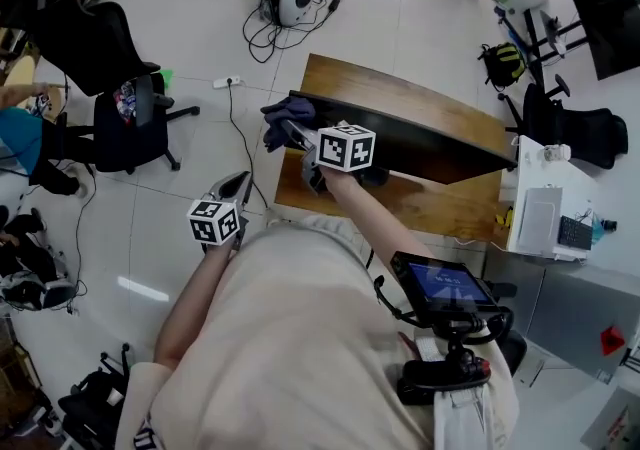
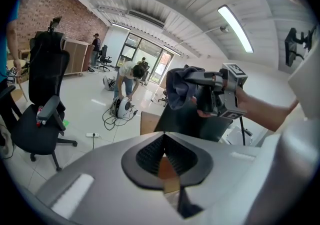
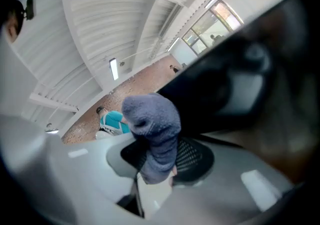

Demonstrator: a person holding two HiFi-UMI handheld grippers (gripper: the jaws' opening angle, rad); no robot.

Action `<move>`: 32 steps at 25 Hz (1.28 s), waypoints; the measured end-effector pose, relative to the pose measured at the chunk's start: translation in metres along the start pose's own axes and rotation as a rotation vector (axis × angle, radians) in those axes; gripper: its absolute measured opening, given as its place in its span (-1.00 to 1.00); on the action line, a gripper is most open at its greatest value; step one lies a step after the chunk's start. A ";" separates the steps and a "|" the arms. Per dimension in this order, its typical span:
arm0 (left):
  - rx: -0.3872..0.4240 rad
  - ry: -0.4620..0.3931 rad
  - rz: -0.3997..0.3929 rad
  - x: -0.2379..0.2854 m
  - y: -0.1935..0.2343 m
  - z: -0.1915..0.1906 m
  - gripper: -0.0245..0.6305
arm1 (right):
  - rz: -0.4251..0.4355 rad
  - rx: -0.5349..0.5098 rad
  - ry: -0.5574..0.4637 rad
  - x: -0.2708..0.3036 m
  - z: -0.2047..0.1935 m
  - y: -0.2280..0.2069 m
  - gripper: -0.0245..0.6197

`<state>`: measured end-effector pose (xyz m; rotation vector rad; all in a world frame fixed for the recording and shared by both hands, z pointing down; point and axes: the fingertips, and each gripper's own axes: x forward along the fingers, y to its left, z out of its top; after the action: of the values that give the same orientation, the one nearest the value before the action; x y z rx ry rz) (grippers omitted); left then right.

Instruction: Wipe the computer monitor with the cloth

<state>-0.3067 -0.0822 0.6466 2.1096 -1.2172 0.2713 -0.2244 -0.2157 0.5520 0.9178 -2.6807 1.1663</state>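
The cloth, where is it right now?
The cloth is pinched in the jaws of the right gripper, upper middle of the head view, right by the left end of the dark monitor on the wooden desk.

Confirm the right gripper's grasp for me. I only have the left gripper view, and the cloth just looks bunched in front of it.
Observer: In its own view, the right gripper has its jaws shut on the cloth, which bulges out past them.
Operator: Where on the monitor?
Observer: The head view puts the cloth at the left end of the monitor, by its top edge. I cannot confirm contact.
Operator: Is my gripper over the desk?
Observer: No. The left gripper hangs left of the desk, above the floor.
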 end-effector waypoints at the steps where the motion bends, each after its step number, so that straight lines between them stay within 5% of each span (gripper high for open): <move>1: 0.001 0.002 -0.004 0.003 -0.003 0.000 -0.91 | 0.003 0.001 -0.003 0.000 0.003 0.003 -0.56; 11: 0.010 0.020 -0.028 0.018 -0.016 0.010 -0.91 | 0.040 -0.048 -0.035 0.004 0.030 0.030 -0.56; 32: 0.056 0.052 -0.047 0.049 -0.057 0.013 -0.91 | 0.013 -0.033 -0.049 -0.048 0.028 -0.007 -0.56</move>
<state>-0.2344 -0.1049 0.6350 2.1628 -1.1405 0.3411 -0.1768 -0.2143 0.5224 0.9379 -2.7400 1.1125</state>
